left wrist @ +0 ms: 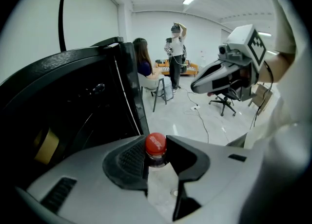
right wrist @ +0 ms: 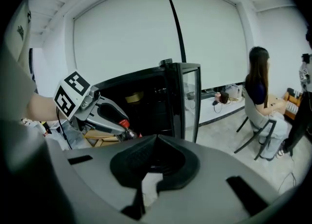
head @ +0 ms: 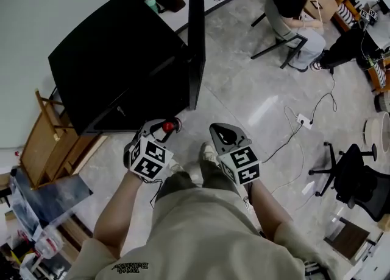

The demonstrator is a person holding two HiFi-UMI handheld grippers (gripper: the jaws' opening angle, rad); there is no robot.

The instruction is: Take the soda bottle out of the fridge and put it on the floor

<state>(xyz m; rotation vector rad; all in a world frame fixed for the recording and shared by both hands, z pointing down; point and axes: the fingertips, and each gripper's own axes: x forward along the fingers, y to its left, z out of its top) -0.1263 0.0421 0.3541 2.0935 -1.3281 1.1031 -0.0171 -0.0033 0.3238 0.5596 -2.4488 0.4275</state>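
Observation:
The black fridge (head: 122,66) stands at the upper left with its door (head: 195,41) swung open. In front of it, low over the floor, my left gripper (head: 171,124) is shut on the neck of the soda bottle (head: 167,128). In the left gripper view the bottle's red cap (left wrist: 156,142) sticks up between the two jaws. My right gripper (head: 223,131) hangs beside it to the right, shut, with nothing in it; its jaw tips (right wrist: 156,138) meet. The right gripper view shows the left gripper (right wrist: 105,116) with the bottle before the fridge (right wrist: 146,96).
A person sits on a chair (head: 292,11) at the far desk; another person (left wrist: 175,47) stands further back. A power strip with cables (head: 303,120) lies on the floor to the right, near a black office chair (head: 356,172). A wooden shelf (head: 46,145) stands left of the fridge.

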